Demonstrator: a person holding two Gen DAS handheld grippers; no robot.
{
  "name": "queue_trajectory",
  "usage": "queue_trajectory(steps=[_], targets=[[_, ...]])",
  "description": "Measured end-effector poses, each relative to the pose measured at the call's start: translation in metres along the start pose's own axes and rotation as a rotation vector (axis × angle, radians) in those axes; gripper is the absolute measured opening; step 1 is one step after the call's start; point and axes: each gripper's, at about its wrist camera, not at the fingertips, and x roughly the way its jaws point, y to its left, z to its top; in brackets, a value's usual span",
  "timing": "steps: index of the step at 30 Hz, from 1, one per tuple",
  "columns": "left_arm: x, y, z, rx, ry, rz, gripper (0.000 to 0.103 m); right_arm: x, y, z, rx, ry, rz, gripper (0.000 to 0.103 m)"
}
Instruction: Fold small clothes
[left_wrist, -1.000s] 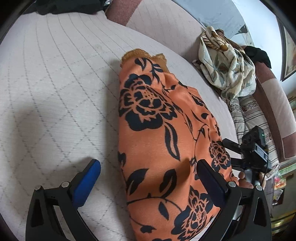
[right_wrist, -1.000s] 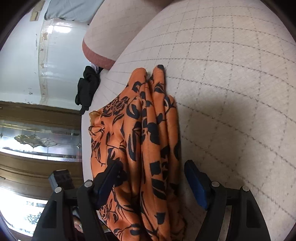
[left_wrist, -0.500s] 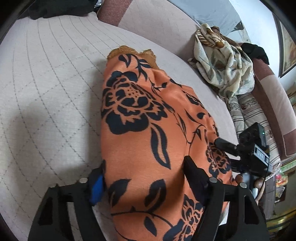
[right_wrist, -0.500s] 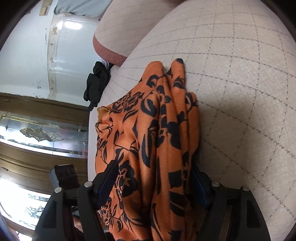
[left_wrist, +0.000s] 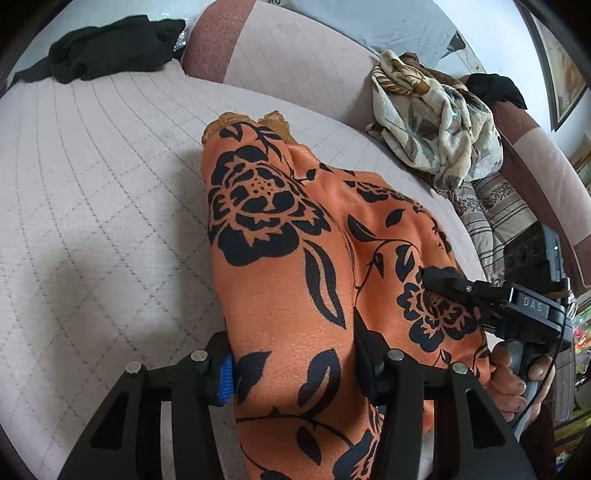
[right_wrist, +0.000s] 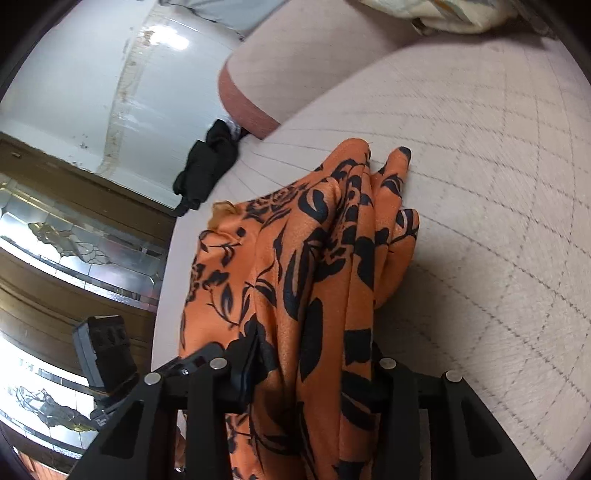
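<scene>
Two tongs are pinching one orange cloth (left_wrist: 288, 295) with black flowers on it. The left tongs (left_wrist: 295, 369) have just been closing, and their pads are pressing the cloth from both sides. The right tongs (right_wrist: 314, 369) have just been closing too, and a bunch of the same cloth is squeezed between them. Ahead of both tongs, the cloth is lying on a pale quilted sofa seat (left_wrist: 92, 206). Farther off, a flowery cream cloth (left_wrist: 436, 122) is sitting crumpled and a black cloth (left_wrist: 110, 48) is lying in a heap.
</scene>
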Motion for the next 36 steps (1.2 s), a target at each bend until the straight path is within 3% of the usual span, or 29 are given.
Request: queue_trajectory(steps=[9,19,36], targets=[[-0.043,0.007,-0.002,0.019,-0.074,0.071,0.052,0.007,0.036,-0.014,-0.050,-0.007,0.026,0.040],[-0.085,0.015,-0.047,0.012,-0.126,0.133,0.052,0.019,0.073,-0.045,-0.100,0.028,0.070,0.040],[-0.100,0.027,-0.080,0.003,-0.111,0.230,0.052,0.049,0.101,-0.085,-0.147,0.125,0.079,0.040]])
